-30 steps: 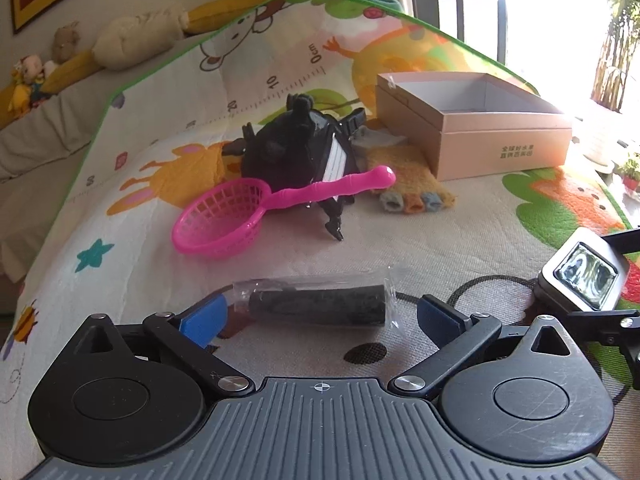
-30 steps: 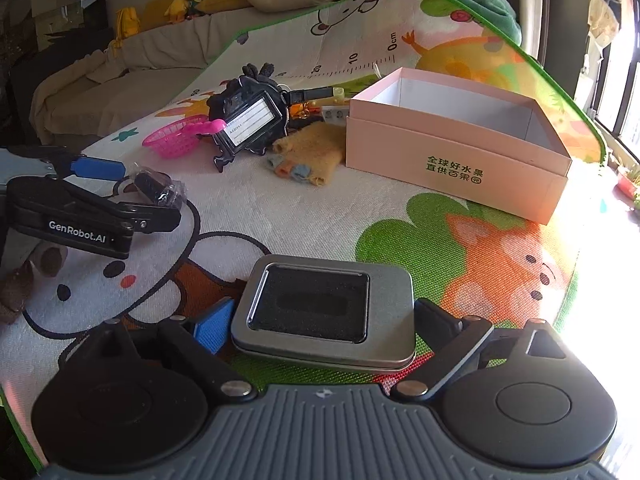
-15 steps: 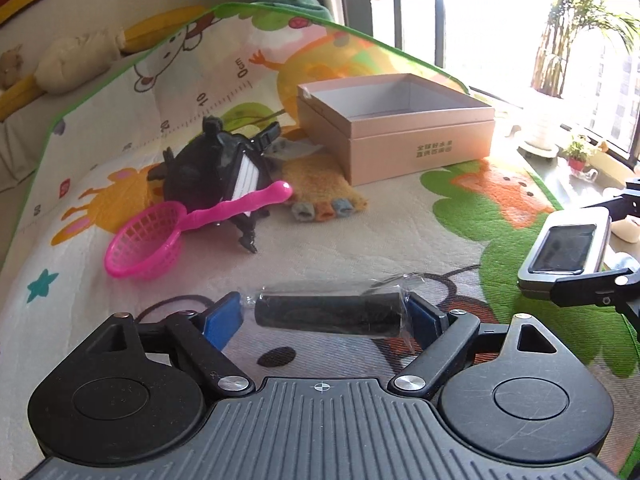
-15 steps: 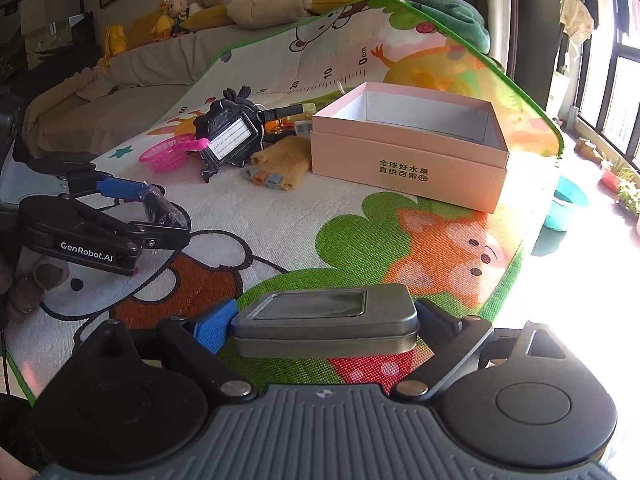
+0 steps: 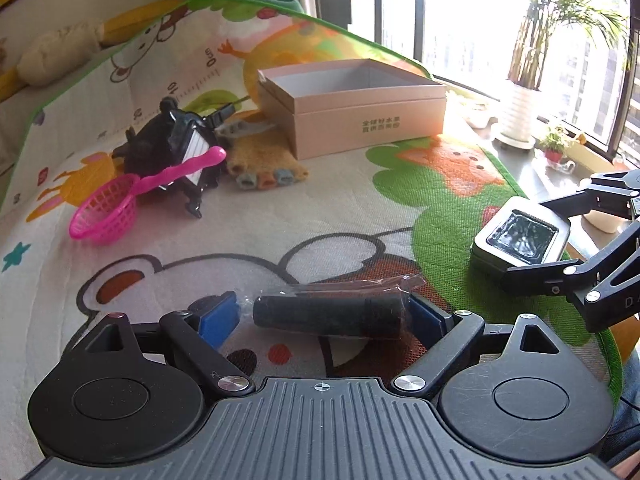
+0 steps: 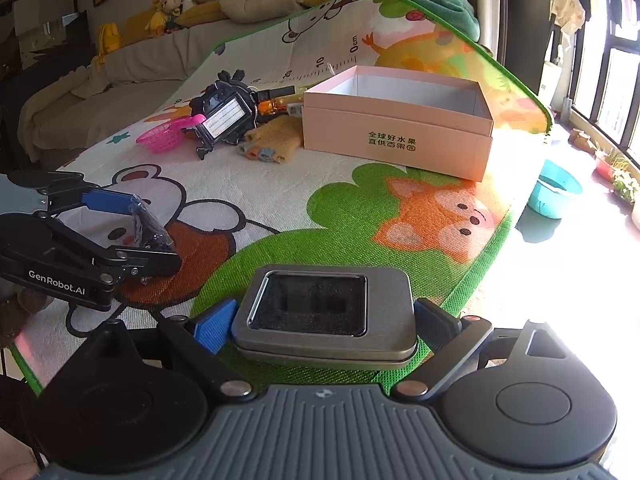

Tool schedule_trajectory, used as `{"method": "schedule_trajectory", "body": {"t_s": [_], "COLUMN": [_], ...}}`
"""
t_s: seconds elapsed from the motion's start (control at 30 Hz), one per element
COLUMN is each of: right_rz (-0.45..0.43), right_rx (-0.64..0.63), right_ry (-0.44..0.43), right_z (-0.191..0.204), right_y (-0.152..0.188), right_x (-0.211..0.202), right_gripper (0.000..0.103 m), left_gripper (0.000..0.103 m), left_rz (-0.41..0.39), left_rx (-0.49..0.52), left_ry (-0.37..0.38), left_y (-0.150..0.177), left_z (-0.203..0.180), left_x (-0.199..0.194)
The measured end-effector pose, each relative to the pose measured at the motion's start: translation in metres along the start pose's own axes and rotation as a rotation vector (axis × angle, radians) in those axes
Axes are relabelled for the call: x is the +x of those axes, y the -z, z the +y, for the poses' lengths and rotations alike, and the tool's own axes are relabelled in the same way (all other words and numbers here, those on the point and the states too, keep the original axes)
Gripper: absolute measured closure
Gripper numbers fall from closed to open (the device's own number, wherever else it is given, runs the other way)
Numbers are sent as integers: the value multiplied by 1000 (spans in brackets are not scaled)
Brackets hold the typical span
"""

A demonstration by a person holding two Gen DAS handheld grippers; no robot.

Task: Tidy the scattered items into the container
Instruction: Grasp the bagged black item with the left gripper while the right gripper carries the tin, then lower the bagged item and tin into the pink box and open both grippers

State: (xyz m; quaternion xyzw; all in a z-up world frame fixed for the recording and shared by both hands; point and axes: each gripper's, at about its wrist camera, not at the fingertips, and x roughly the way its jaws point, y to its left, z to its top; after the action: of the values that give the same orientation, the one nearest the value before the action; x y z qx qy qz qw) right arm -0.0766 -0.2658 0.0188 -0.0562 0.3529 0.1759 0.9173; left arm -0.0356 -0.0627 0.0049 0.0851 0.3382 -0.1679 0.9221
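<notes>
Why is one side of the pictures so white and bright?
Left wrist view: sunlight through the window washes out the top right. Right wrist view: glare whitens the floor at right, and the pink box has a bright corner; the left of the room stays dim. Straight edges curve in both.

Sunlit windows [image 5: 472,20] — draped sofa [image 6: 120,76] along the wall.

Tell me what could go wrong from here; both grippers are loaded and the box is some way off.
1. The left gripper has just been opening its jaws, and a gap shows between one pad and the black roll. Held partly by its slippery wrap, it may drop onto the mat.
2. The right gripper spans the wide metal tin; slight slackening could release it.
3. Both loads belong in one pink box; the grippers might bump there.
</notes>
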Motion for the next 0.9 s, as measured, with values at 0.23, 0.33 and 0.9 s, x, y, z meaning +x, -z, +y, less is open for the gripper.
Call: {"method": "schedule_trajectory", "body": {"t_s": [0.23, 0.33, 0.9], "right_rz": [-6, -11, -4], "right_rx": [-20, -9, 12], "right_ry": [-9, -13, -74], "right_z": [2, 1, -33], "right_y": [3, 2, -37], "right_x": [3, 6, -21], "right_gripper": [4, 3, 10], "left_gripper": [4, 4, 13], "left_rz": [23, 22, -88], "left_rx": [34, 14, 230], "left_ry": [16, 22, 116], "left_y": [1, -2, -77], "left_z": [1, 2, -26], "left_x": [3, 8, 7]}}
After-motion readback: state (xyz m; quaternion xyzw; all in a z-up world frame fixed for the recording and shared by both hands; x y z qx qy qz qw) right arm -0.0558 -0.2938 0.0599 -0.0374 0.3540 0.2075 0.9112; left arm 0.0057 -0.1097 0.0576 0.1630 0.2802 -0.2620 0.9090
